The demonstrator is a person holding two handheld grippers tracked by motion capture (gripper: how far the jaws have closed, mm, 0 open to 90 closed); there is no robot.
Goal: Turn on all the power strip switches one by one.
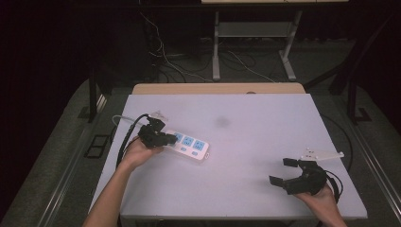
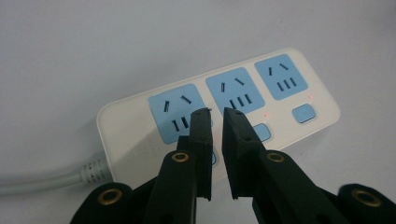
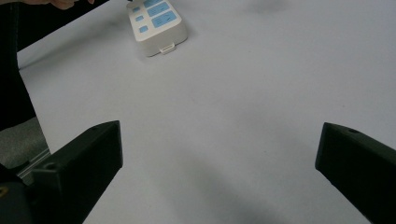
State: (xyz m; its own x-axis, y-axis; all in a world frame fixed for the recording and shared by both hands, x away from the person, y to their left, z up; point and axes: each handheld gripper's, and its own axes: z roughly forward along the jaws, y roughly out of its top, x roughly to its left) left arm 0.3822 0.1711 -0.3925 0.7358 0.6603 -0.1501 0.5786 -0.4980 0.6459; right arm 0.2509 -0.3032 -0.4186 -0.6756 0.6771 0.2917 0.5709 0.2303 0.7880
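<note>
Left gripper over the power strip's switches

The table [image 1: 265,142] holds a strip [image 1: 189,144] at its left; the left gripper [image 2: 215,114], jaws nearly together with nothing between, hovers over the nearest switch [image 2: 213,157]. Likely a press: come straight down with the tips kept narrow, clear of the next switch [image 2: 261,132]. The right gripper [image 1: 283,171] waits with jaws spread wide and empty, well apart

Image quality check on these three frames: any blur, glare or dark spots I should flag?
High view: table evenly lit, surroundings very dark, a faint smudge-like grey patch on the tabletop. Left gripper view: power strip sharp, its small red indicator lights visible, left gripper fingers slightly soft up close. Right gripper view: near fingers blurred, power strip far off and soft; no harsh glare anywhere.
</note>
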